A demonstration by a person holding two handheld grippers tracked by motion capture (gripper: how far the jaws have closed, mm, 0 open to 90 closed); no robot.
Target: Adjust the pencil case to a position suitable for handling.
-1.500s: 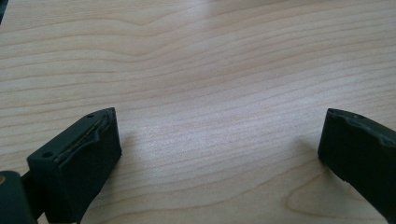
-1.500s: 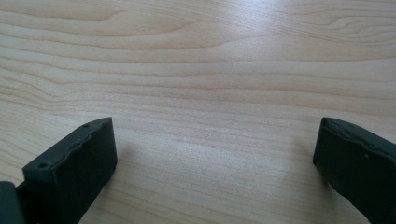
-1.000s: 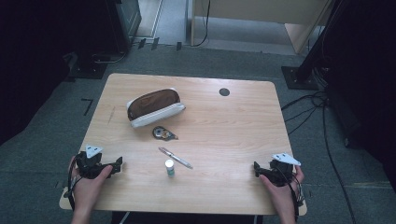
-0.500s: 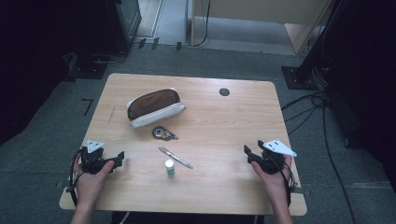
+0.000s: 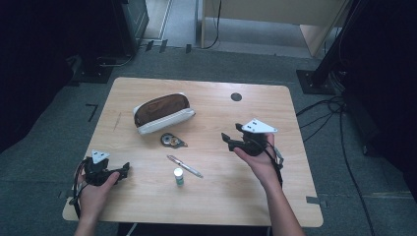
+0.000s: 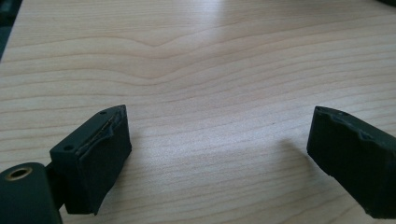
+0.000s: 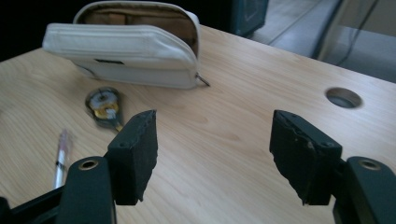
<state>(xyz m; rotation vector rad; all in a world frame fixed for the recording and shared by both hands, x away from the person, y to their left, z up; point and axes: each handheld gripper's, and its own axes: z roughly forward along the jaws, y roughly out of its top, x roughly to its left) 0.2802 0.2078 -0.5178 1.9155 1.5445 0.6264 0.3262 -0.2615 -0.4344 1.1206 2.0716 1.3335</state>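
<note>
Above the table [image 5: 147, 201], the right gripper [image 5: 227, 140] has moved toward the pouch [image 5: 162, 113].

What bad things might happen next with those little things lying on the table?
The small bottle stands upright right beside the pen; a grab at the pen might tip it. The pen is thin and lies flat, so the open right hand-held gripper may slip off it. The pouch lies open with the tape dispenser close by, so a sweep toward it might knock the dispenser.
</note>
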